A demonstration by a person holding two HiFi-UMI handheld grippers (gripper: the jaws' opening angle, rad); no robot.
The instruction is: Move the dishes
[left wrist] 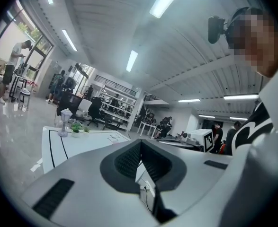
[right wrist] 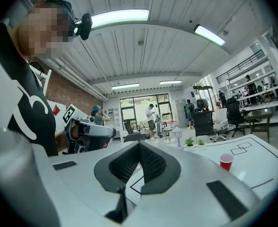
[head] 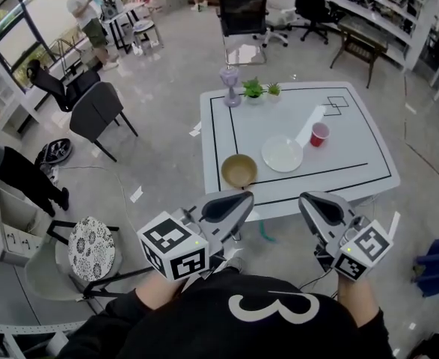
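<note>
Well, the white counter [head: 357,137] is the biggest thing in sight. Just short of its front edge hover the left hand-held gripper [head: 236,200] and the right hand-held gripper [head: 313,201], each clenched with jaws together on nothing. The dishes sit on the counter: a white plate [head: 282,154] near the front, a tan bowl [head: 239,171] by the front left edge, and a red cup [head: 319,134] nearer the middle.

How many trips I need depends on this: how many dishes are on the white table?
3, counting the cup: tan bowl near the front edge, white plate just right of it, red cup farther right. None appears hidden.
</note>
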